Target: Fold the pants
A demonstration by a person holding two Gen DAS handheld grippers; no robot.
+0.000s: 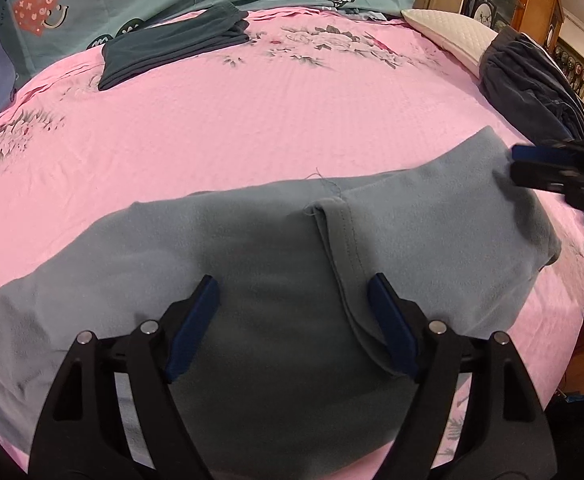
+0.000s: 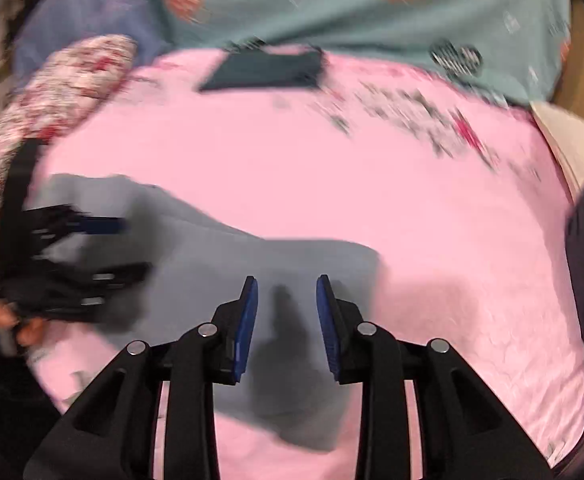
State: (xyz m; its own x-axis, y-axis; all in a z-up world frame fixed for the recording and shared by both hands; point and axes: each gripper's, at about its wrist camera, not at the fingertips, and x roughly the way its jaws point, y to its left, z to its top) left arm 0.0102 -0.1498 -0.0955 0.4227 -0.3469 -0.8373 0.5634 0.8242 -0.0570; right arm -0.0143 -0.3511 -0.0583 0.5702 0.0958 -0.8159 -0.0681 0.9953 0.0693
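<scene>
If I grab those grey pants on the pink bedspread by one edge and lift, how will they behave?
The grey pants will probably hang limp: they already lie in soft folds across the pink bedspread. The fleecy-looking surface likely resists slipping in a gripper. They seem light, so a push would probably bunch them up rather than slide them whole.

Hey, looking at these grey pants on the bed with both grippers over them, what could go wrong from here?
1. Both the left gripper and the right gripper are open with nothing gripped, so the grey pants may spring out of their fold.
2. The seam flap lies bunched beside the left fingers; a grasp there might catch only one layer.
3. The right wrist view is blurred, so a fast grasp may miss the edge.
</scene>
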